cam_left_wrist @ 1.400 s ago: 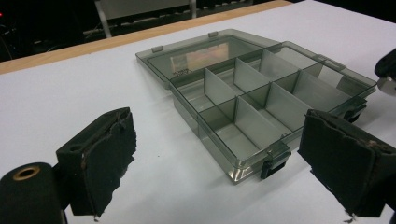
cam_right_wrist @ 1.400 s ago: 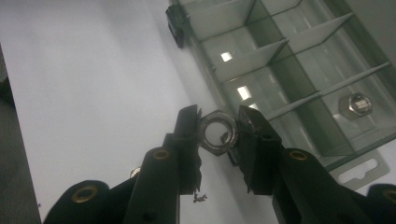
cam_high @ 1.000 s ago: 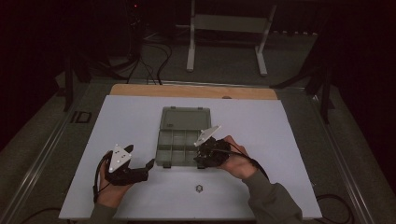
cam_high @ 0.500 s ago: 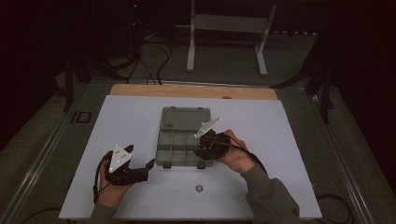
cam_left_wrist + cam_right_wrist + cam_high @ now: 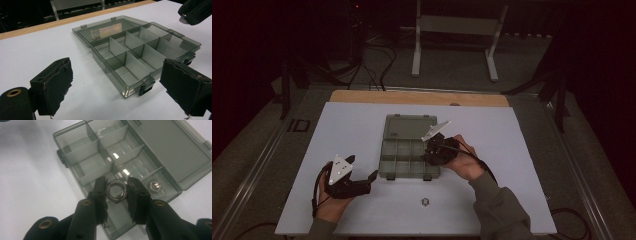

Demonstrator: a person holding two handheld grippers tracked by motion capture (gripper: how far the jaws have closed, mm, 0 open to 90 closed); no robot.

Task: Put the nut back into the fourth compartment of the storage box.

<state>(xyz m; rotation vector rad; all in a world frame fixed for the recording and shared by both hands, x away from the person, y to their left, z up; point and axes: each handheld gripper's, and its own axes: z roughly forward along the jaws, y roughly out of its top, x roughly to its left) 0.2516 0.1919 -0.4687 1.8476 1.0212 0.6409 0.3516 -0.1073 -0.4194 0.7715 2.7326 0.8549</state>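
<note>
Hex nut [image 5: 116, 191] pinched in right gripper [image 5: 117, 192] jaws, hanging over organizer box [image 5: 408, 148]. Left gripper [image 5: 117, 82] spread wide, just beside box.

A white metal stand [image 5: 456, 30] and dark cables [image 5: 372, 62] sit on the floor beyond the table.

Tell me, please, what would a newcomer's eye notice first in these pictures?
A silver metal hex nut held between the right gripper jaws, above the open smoky-grey plastic compartment box mid-table. Another small metal nut already lies in one compartment. The left gripper waits open beside the box.
</note>
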